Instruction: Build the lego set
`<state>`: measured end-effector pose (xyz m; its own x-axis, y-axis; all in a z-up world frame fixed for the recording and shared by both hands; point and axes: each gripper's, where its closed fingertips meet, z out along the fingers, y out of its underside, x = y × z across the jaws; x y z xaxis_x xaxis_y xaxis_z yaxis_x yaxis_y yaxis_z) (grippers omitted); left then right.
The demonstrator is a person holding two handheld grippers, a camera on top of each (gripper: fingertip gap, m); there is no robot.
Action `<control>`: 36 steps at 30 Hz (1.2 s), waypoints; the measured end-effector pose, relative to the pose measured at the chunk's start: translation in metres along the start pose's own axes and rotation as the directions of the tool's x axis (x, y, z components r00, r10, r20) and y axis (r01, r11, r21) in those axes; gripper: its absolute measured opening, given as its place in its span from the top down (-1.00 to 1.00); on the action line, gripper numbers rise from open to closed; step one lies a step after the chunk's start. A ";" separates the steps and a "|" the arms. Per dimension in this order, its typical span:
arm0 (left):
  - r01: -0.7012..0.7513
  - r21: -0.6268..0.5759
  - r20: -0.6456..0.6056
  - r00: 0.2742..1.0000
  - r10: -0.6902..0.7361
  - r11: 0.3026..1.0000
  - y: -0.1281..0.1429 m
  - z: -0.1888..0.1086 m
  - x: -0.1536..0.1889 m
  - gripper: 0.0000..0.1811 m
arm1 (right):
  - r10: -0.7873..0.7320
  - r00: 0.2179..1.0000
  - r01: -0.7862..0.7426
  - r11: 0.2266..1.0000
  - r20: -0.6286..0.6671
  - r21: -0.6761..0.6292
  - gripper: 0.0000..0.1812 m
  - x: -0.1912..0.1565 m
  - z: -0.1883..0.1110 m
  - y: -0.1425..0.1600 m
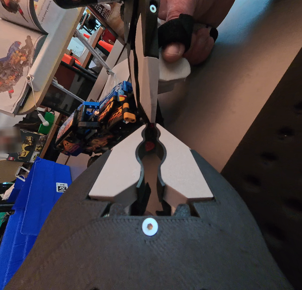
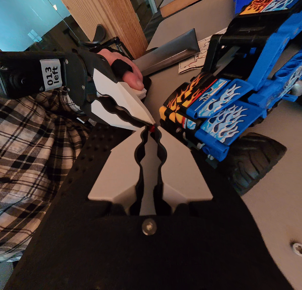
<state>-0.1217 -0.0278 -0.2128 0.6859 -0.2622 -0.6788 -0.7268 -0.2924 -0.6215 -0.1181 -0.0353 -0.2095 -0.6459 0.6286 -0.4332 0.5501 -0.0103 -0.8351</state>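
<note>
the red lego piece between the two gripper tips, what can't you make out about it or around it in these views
- Red piece: right wrist view shows only a speck, covered by both grippers' tips; its shape is unreadable.
- Left wrist view: the piece sits in shadow between the left gripper fingers.
- Which gripper bears it: unclear, left or right gripper.
- Truck model: cut by the right wrist view's edge.

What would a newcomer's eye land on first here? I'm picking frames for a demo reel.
Probably the two grippers meeting tip to tip at the centre, the left gripper and the right gripper both pinched near a tiny red piece. Next, the blue and black Lego truck with flame stickers just right of them in the right wrist view, its big tyre on the grey table.
</note>
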 end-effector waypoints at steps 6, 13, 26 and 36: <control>0.186 0.052 -0.048 0.982 -0.184 0.981 -0.007 -0.002 -0.006 0.96 | -0.025 1.000 0.025 0.999 0.003 0.047 0.88 -0.004 -0.006 -0.005; 0.375 0.090 -0.147 0.921 -0.360 0.922 -0.015 -0.004 -0.012 1.00 | -0.142 0.985 0.149 0.986 -0.094 0.074 0.97 -0.004 -0.013 -0.013; 0.492 0.078 -0.282 0.845 -0.455 0.867 -0.026 -0.004 -0.005 1.00 | -0.210 0.970 0.219 0.974 -0.119 0.065 0.98 -0.009 -0.018 -0.009; 0.404 0.047 -0.224 0.895 -0.385 0.913 -0.027 0.001 0.004 0.99 | -0.224 0.965 0.230 0.973 -0.133 0.025 1.00 -0.008 -0.026 0.001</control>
<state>-0.0994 -0.0199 -0.1999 0.9018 -0.3284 -0.2810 -0.3882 -0.3296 -0.8606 -0.0989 -0.0206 -0.1979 -0.6764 0.7128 -0.1856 0.3733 0.1145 -0.9206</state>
